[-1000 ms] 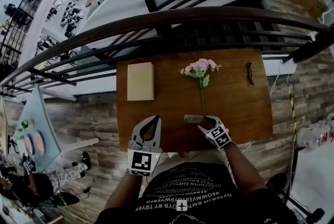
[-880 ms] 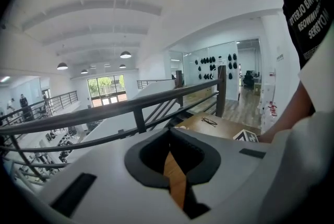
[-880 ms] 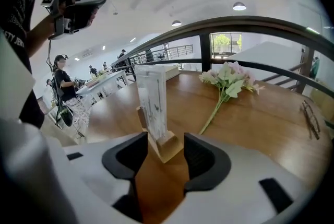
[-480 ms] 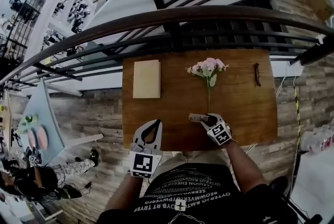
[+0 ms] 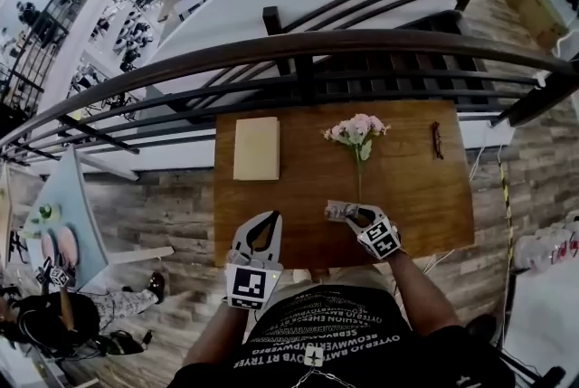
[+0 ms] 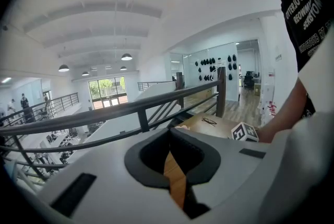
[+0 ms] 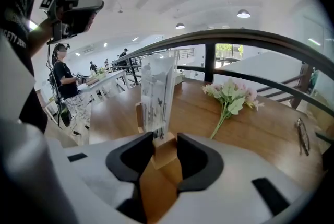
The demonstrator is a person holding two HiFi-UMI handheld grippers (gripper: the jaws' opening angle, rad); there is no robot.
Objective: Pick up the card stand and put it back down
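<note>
Fingers of the right gripper are closing on the card stand, their dark pads lying against the two sides of its wooden base; the clear panel rises upright from that base just past the fingertips. The card stand rests on the wooden surface, close to the edge nearest the person.

Beyond the card stand, a bunch of pink flowers lies flat, its stem running back toward the stand and its heads toward the dark railing; whether the stem end touches the base cannot be told. Beyond the card stand and to its left lies a pale beige book, well apart from it. Beyond the card stand and to its right, near the far corner of the surface, lies a pair of glasses.

To the left of the card stand, the left gripper is held at the same near edge, clear of the stand and touching none of the things; its fingers are drawn together at the tips with nothing between them, only a sliver of the wood showing through the gap behind.
</note>
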